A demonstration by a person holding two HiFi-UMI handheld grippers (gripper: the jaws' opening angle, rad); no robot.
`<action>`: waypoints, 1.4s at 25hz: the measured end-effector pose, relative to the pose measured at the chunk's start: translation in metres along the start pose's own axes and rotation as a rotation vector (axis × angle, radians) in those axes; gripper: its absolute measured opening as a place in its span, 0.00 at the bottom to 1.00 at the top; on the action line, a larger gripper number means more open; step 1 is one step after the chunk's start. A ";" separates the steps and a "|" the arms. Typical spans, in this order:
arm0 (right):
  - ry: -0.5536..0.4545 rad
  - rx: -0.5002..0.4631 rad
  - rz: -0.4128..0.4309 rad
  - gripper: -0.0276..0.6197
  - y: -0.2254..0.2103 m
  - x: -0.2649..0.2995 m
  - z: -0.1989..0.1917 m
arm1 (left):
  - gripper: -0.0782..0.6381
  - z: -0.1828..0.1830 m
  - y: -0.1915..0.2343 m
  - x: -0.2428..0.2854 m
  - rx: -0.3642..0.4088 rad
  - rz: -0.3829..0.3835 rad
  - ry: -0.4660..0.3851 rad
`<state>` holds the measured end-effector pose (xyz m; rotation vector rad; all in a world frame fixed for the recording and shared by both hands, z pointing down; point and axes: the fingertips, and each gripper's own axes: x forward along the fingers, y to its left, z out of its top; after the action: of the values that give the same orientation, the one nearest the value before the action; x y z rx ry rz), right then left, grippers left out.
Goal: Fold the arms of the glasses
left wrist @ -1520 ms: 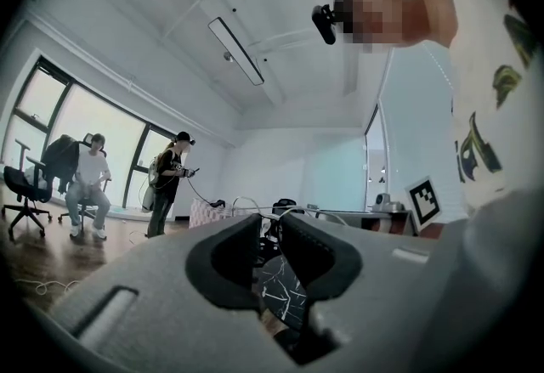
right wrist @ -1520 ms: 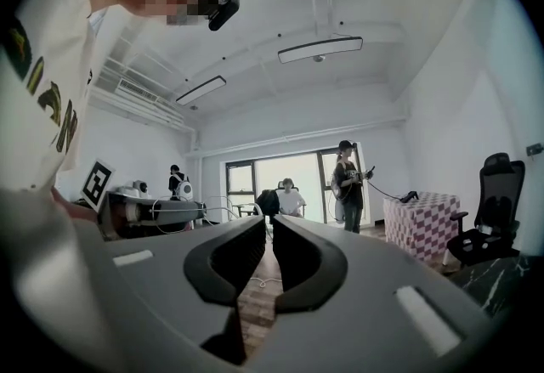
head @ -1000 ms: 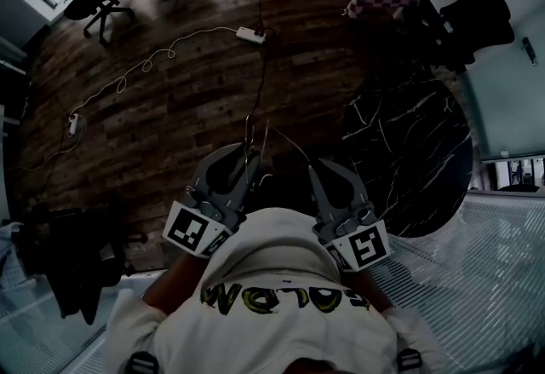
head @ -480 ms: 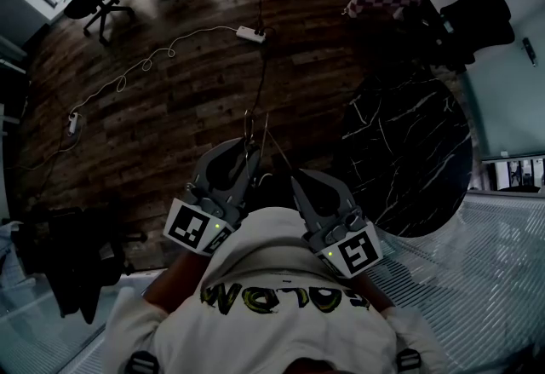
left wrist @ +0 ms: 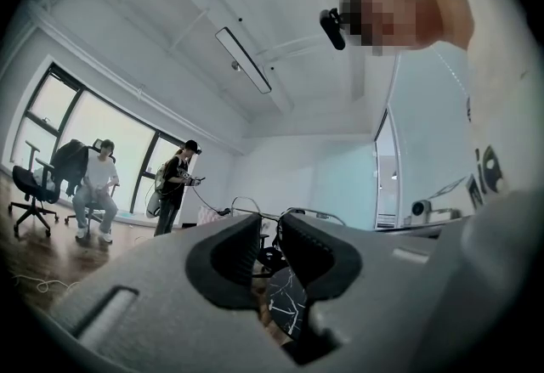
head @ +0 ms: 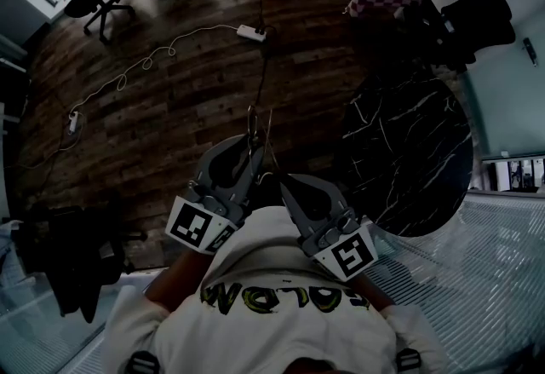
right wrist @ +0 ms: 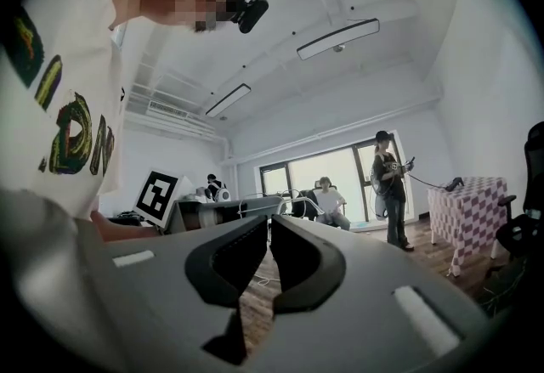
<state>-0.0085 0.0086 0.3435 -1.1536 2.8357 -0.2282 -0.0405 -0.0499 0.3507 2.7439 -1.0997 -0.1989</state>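
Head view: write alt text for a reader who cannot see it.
Seen from above, two grey grippers meet over a dark wooden floor: the claw of the left gripper pinches thin wire-framed glasses, and the claw of the right gripper appears closed on one of their arms. A round black marble table stands to the right.

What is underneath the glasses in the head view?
Below the glasses, held by the left hand-held gripper, lies dark wood floor, with a white cable farther out. The right hand-held gripper and the person's white shirt hide the floor nearer in.
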 end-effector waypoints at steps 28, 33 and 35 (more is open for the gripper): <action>0.012 -0.042 -0.014 0.11 -0.009 -0.005 0.007 | 0.22 -0.008 0.001 -0.004 -0.013 0.013 0.019; 0.034 -0.094 -0.073 0.10 -0.033 -0.011 0.001 | 0.22 -0.016 -0.007 -0.007 -0.014 -0.007 0.039; 0.037 -0.105 -0.092 0.09 -0.039 -0.013 0.002 | 0.22 -0.017 -0.010 -0.009 -0.016 -0.012 0.046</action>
<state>0.0275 -0.0105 0.3479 -1.3148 2.8607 -0.1071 -0.0370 -0.0351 0.3661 2.7269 -1.0651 -0.1446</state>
